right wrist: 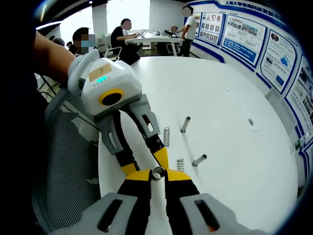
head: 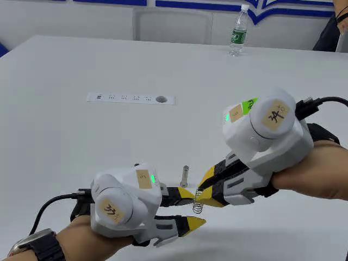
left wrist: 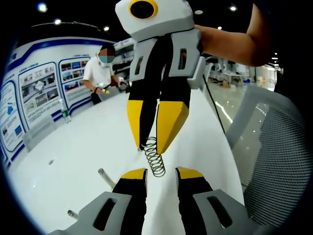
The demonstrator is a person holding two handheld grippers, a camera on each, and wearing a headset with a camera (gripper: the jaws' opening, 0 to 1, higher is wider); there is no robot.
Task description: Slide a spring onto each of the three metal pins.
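My right gripper [head: 201, 193] is clamped on the top of a spring [head: 197, 204], which hangs nr the upright pin [head: 185, 175] on the worktop [head: 81, 141]. Left gripper [head: 193, 207] jaws apart, empty. I'd keep spring vertical, centre bottom coil over pin tip, lower slow w/o crushing coils.

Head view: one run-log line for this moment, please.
right gripper: shut on spring | left gripper: open, tips near spring | pin: bare | table: two loose springs
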